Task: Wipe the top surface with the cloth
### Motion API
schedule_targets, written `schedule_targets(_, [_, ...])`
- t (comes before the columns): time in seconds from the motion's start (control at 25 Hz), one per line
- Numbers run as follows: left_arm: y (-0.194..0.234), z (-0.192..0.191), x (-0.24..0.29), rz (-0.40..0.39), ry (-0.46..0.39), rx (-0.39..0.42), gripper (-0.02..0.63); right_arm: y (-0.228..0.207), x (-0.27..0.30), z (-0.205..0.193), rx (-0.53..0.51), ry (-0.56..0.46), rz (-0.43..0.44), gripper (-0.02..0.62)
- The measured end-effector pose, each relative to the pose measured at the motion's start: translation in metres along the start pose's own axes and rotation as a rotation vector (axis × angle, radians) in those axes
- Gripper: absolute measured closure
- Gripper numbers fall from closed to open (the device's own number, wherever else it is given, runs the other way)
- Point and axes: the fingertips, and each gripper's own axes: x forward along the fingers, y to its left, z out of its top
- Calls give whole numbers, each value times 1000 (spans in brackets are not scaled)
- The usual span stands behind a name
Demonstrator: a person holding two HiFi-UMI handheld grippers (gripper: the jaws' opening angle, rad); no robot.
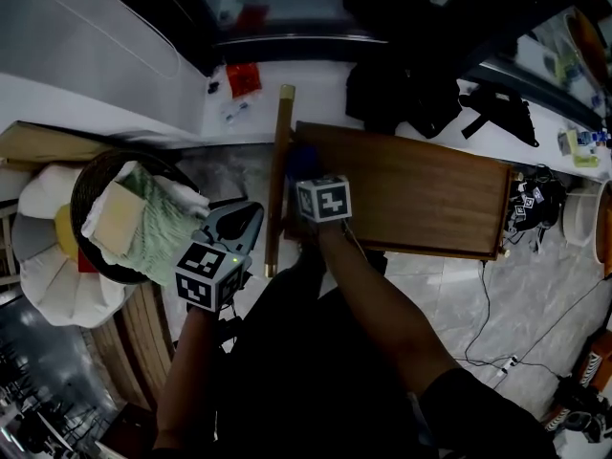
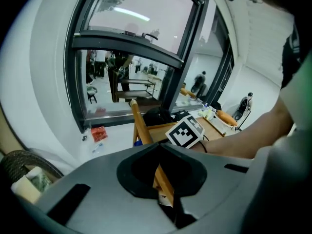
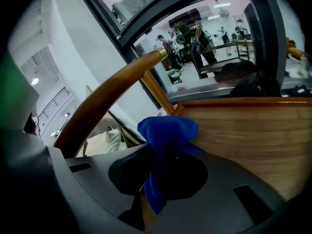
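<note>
A brown wooden table top (image 1: 421, 194) lies ahead, with a wooden rail (image 1: 277, 175) standing along its left end. My right gripper (image 1: 308, 172) is shut on a blue cloth (image 1: 304, 159) at the top's near left corner. In the right gripper view the cloth (image 3: 166, 133) bunches out of the jaws against the wood grain (image 3: 253, 130), beside the rail (image 3: 105, 99). My left gripper (image 1: 247, 220) hangs left of the rail, jaws shut and empty. In the left gripper view (image 2: 158, 146) the rail (image 2: 141, 126) shows beyond the tips.
A dark basket (image 1: 88, 178) of folded cloths sits at the left on a white cushion. Black bags (image 1: 402, 84) and a red packet (image 1: 243, 79) lie on the white ledge behind the table. Cables (image 1: 488, 323) trail on the floor at right.
</note>
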Motion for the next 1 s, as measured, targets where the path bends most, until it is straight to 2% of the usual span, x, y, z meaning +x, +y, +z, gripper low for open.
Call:
schedule_targets(0.24, [-15,4,11,-33,4,16,595,-11,1,-2,-57,31,-16,526])
schedule_targets(0.44, [-41,21,25,-52,-6,34,595,-42,-19,-9,-89,63,-55,526])
schedule_targets(0.64, [-78,37,49,-70,-14,40,595,-98,-59,-18,-72,72,-106,526])
schedule_targets(1.0, [-174,57,115,-152,-3,72,595,-229,-153,-39,-10,43,-224,526])
